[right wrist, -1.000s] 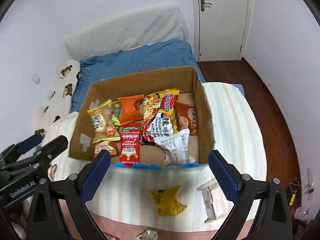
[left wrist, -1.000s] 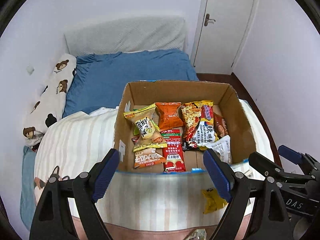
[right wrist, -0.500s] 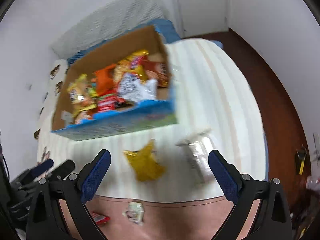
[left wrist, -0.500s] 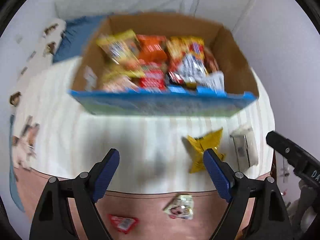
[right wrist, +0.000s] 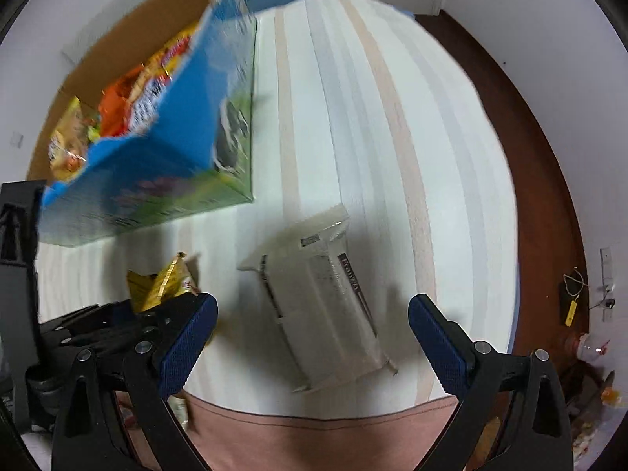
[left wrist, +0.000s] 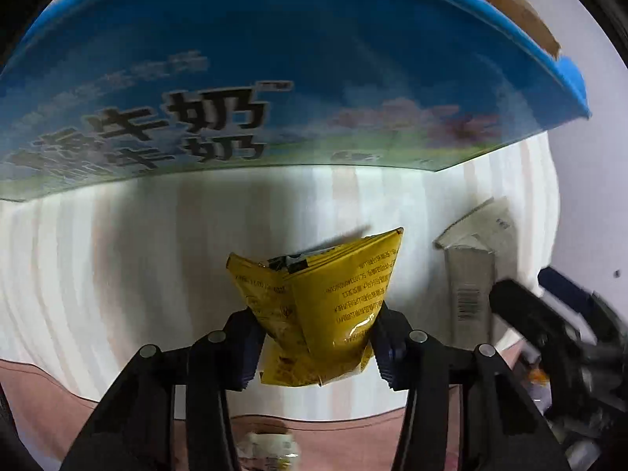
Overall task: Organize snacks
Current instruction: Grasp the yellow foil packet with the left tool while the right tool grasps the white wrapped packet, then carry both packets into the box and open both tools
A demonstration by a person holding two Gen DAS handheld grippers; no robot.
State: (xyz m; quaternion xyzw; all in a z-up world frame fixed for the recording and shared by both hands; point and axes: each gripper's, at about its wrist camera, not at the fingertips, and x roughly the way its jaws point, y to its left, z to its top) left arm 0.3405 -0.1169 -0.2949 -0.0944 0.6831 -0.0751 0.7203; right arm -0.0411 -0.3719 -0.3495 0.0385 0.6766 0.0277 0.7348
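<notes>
Left hand-held gripper [left wrist: 316,347] closing, pads squeezing yellow snack packet [left wrist: 322,306] on striped bed [left wrist: 137,259] beside blue box [left wrist: 274,78]; right hand-held gripper [right wrist: 312,329] wide, closing over white packet [right wrist: 325,302], untouched; grip mid-packet, lift straight, drop into box

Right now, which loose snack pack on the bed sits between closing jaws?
The yellow packet, pinched by the left gripper. The whitish wrapper lies flat under the right gripper, untouched.

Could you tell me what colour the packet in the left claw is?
Yellow packet, clearest in the left wrist view.
</notes>
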